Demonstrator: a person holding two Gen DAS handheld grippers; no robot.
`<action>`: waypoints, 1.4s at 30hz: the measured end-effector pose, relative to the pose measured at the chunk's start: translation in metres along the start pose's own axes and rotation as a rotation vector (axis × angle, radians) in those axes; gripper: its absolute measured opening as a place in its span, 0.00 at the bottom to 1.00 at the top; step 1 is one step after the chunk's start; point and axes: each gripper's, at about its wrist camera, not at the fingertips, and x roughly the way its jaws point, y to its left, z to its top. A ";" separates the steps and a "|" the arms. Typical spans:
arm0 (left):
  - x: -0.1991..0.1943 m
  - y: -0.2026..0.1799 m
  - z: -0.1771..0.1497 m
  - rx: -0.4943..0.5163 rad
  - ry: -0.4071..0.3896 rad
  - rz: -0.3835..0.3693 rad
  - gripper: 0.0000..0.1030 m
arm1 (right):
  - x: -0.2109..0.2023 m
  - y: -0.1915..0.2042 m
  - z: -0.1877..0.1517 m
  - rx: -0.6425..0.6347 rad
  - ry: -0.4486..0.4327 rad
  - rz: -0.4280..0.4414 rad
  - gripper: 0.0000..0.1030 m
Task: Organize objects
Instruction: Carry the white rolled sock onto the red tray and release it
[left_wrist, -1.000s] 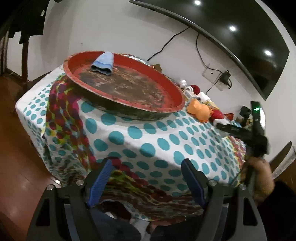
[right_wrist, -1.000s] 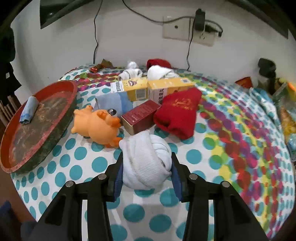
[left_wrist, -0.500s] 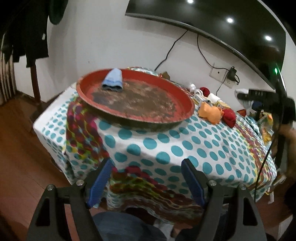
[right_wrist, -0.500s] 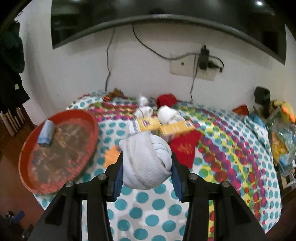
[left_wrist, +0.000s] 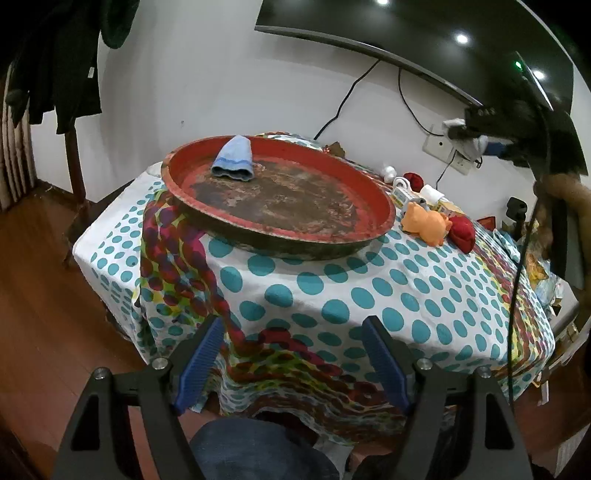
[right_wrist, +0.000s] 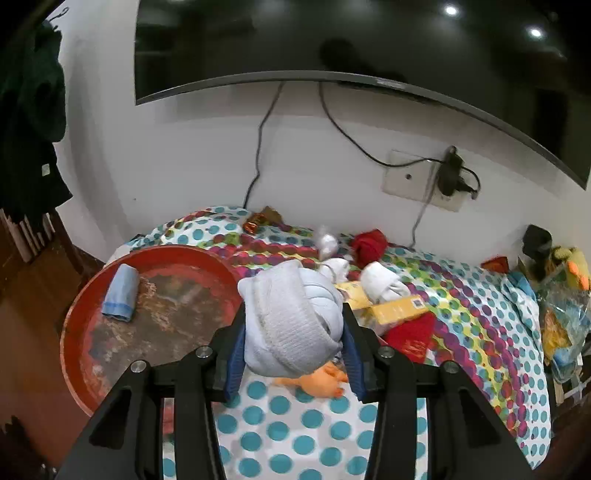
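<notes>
- No word, brand or number can be read in either view.
- The yellow box, right of centre in the right wrist view, bears a small dark square like a code mark; it is too small to read.
- The red cloth just below that box carries a gold mark, too blurred to make out.

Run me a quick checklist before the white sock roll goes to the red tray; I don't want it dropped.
1. Right gripper shut on the white sock roll: ok.
2. Roll lifted off the tablecloth: ok.
3. Bare space in the red tray beside the blue sock roll: ok.
4. Left gripper open, holding nothing, short of the tray: ok.
5. Grip firm enough for the carry: cannot tell.
</notes>
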 end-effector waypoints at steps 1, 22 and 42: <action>0.000 0.001 0.000 -0.005 0.002 -0.002 0.77 | 0.002 0.006 0.001 -0.005 0.001 0.004 0.41; 0.016 0.021 0.002 -0.093 0.056 -0.014 0.77 | 0.094 0.132 0.007 -0.140 0.120 0.072 0.41; 0.030 0.052 0.006 -0.233 0.120 -0.044 0.77 | 0.209 0.198 0.020 -0.190 0.272 0.100 0.42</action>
